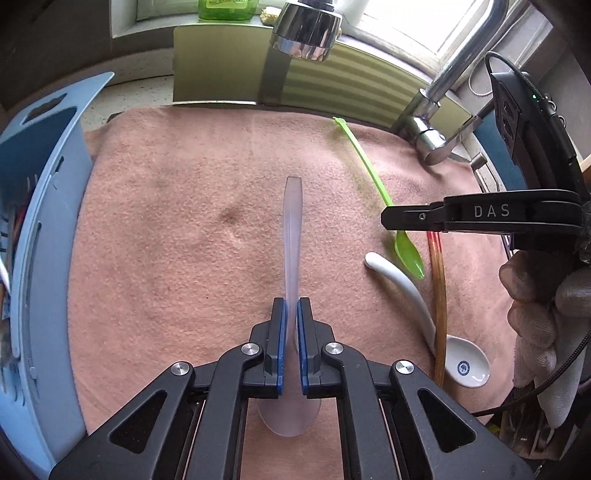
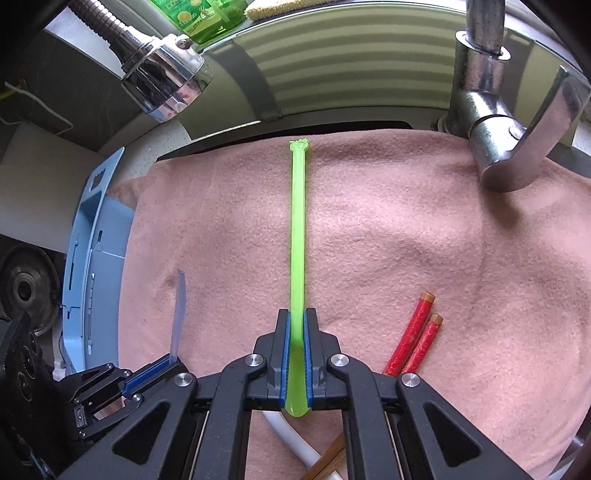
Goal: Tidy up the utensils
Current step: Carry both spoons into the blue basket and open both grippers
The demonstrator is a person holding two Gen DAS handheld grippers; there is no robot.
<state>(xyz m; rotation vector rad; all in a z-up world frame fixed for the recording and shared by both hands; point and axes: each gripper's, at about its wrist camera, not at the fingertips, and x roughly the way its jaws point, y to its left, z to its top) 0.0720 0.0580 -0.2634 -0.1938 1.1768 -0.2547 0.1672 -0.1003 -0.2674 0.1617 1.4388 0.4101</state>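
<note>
Between the blue pads of the left gripper sits a clear plastic spoon, pinched at the neck, its handle pointing forward and its bowl back under the jaws, above the pink towel. The right gripper is closed the same way on a green spoon, gripping it near the bowl with the long handle running straight ahead over the towel. Just right of that gripper lie two chopsticks with red ends, side by side on the cloth. Under the right gripper, as seen from the left camera, a white ceramic spoon rests on the towel with the chopsticks crossing over it. At the towel's left edge stands a blue utensil holder. Beyond the towel rise the chrome tap and its spray head.
</note>
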